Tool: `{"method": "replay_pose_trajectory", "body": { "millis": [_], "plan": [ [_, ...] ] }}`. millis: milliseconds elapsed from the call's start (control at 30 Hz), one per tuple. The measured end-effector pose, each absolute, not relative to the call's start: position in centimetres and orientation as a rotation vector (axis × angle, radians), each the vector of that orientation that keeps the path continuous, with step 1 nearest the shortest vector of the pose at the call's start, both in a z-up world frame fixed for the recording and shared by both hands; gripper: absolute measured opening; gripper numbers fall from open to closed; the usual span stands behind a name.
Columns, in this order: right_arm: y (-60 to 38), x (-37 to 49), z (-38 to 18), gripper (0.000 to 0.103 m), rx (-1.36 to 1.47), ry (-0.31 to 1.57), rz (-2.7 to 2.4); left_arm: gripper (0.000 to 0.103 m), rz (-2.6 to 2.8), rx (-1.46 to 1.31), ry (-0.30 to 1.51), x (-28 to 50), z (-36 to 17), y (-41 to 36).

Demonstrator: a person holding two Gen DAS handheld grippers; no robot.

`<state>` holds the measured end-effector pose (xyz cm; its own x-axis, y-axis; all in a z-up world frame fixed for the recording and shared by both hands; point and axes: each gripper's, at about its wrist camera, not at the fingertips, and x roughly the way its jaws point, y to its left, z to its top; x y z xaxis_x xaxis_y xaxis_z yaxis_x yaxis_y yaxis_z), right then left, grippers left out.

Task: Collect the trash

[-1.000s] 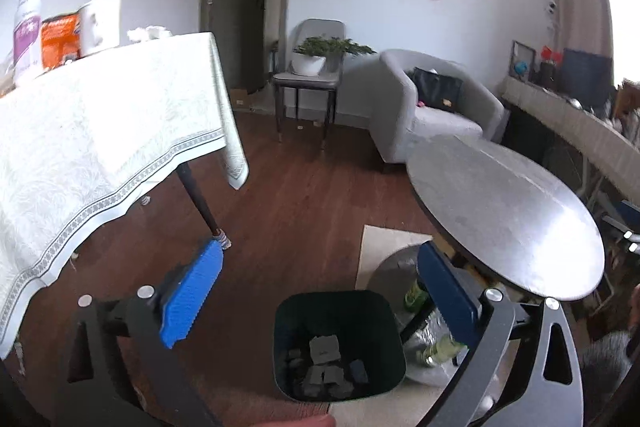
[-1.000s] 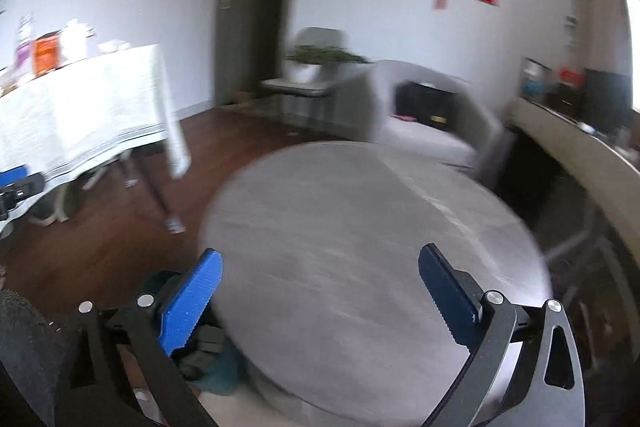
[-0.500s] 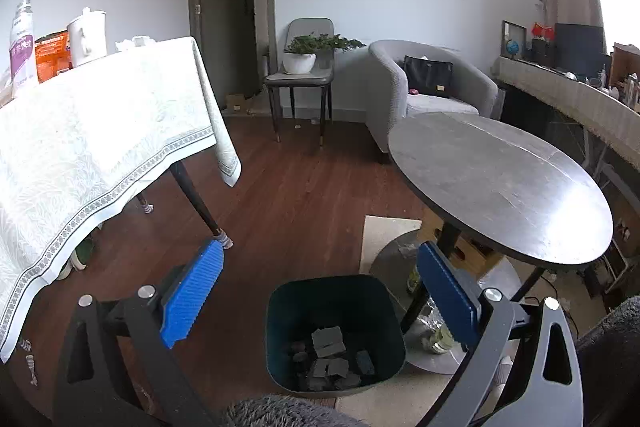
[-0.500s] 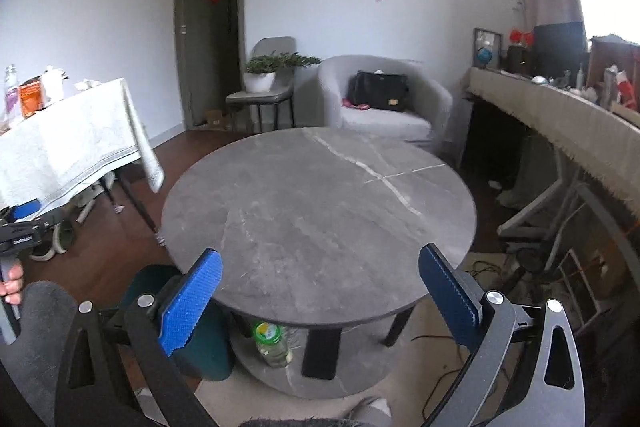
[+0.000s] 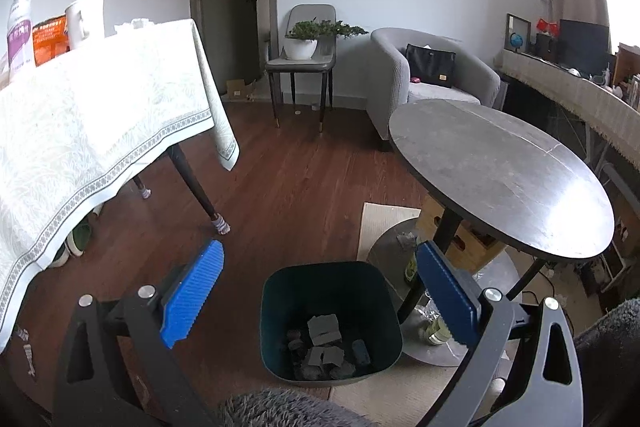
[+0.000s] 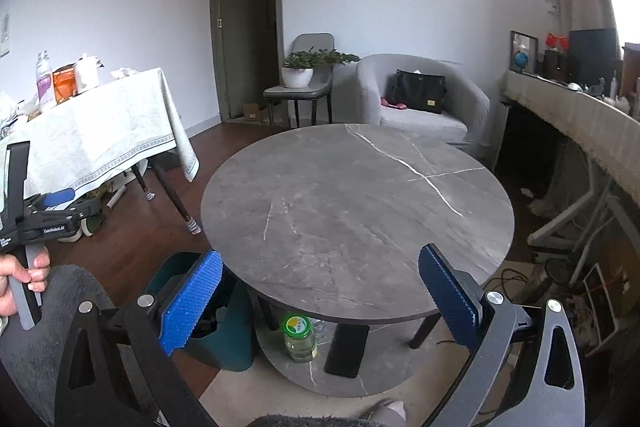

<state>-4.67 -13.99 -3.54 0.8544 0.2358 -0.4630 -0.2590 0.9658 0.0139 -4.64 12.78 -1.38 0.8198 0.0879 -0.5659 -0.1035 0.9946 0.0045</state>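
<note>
Grippers, two: left gripper (image 5: 320, 297) and right gripper (image 6: 320, 297), both spread wide, empty. One bin (image 5: 331, 315), closer than before.

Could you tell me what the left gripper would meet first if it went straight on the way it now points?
Most likely the dark green trash bin: it sits between the open left gripper fingers, low and ahead, with crumpled scraps inside. Depth is unclear, so it might instead pass over the rim onto the wooden floor.

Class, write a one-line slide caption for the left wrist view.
Open left tool above a dark green bin holding crumpled scraps, beside the round table.
</note>
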Motion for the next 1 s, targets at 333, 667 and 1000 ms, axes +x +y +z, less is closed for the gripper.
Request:
{"method": "replay_pose_trajectory", "body": {
  "millis": [333, 667, 1000],
  "plan": [
    [-14.56, -4.23, -3.58, 0.100, -0.004, 0.505, 0.294, 0.099, 0.119, -0.032, 0.625, -4.37, -1.60, 12.87],
    [-14.53, -4.37, -3.48, 0.100, -0.018, 0.507, 0.295, 0.099, 0.115, -0.033, 0.628, -4.39, -1.58, 13.00],
    [-14.67, -4.35, -3.43, 0.100, -0.017, 0.507, 0.296, 0.099, 0.114, -0.030, 0.631, -4.39, -1.69, 12.97]
  ]
}}
